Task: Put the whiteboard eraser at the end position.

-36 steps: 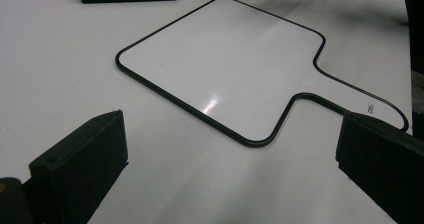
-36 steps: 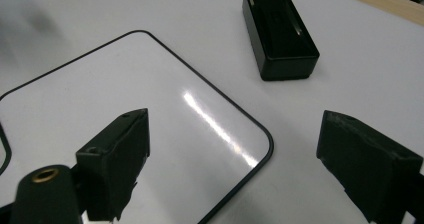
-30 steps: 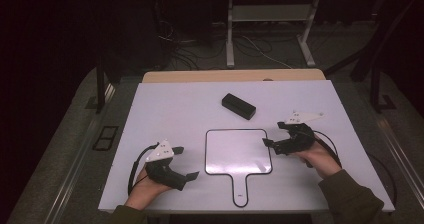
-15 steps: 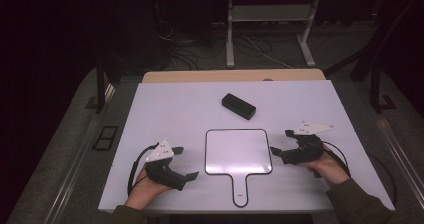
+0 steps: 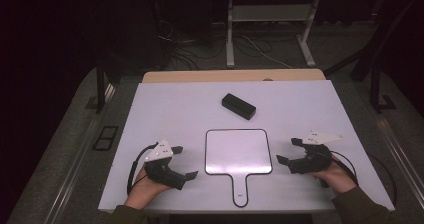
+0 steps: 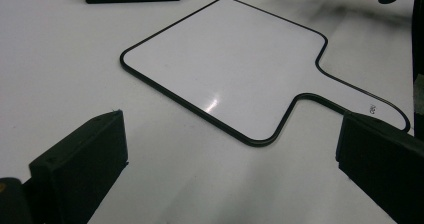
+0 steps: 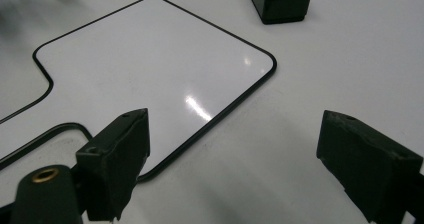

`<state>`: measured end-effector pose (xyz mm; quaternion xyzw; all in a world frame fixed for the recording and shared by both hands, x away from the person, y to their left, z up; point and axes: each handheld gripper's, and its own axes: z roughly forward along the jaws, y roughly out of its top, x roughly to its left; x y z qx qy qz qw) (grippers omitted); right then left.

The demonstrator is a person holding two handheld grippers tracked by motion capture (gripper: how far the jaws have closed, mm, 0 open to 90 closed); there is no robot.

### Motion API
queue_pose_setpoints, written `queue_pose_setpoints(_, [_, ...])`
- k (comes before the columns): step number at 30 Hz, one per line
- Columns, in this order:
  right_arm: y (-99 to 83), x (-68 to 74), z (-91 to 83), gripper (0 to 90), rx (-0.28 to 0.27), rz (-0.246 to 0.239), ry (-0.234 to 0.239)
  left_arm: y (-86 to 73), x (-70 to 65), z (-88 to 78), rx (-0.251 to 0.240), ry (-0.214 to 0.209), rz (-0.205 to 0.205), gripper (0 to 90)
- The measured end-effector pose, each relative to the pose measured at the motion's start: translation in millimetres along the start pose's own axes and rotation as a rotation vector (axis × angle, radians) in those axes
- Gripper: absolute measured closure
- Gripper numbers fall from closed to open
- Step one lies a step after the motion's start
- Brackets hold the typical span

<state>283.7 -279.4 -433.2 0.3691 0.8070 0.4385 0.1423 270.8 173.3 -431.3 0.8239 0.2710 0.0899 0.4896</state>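
**Handheld whiteboard lies flat between two open grippers**

The right gripper (image 5: 286, 151) rests near the table's (image 5: 165, 104) right edge, jaws apart and empty, aimed at the handheld whiteboard (image 5: 238, 152); the left gripper (image 5: 185, 162), also open and empty, sits by the front-left corner. The board lies near the front edge, handle toward the person.

Risk, as I judge it: the board is thin and flush with the table, so jaws may slide over its rim or push it toward the black box (image 5: 238, 106) behind.

The right gripper view shows a glare on the board's glossy face (image 7: 150, 64); the left gripper view shows small print on the handle (image 6: 372, 107).
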Motion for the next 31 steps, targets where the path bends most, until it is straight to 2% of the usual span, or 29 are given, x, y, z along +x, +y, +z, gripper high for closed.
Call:
queue_pose_setpoints(6, [-9.3,-1.4,-10.4,12.4,-0.002,0.018,-0.007,0.2,-0.2,0.4,-0.006,-0.001,-0.004,0.0])
queue_pose_setpoints(9, [-13.4,-2.3,-14.8,12.4,-0.007,0.028,-0.010,0.6,0.0,-0.4,0.006,-0.001,0.006,0.0])
queue_pose_setpoints(16, [-21.1,0.7,-18.6,12.4,-0.005,0.039,-0.008,0.3,-0.4,0.2,0.004,0.000,-0.001,0.0])
queue_pose_setpoints(23, [-27.0,8.9,-17.5,12.3,0.011,0.024,0.009,0.2,-0.7,0.0,0.006,-0.001,0.002,0.0])
queue_pose_setpoints(31, [-27.6,8.2,-16.9,12.3,0.011,0.014,0.007,0.3,-0.3,0.5,0.009,-0.001,0.005,0.0])
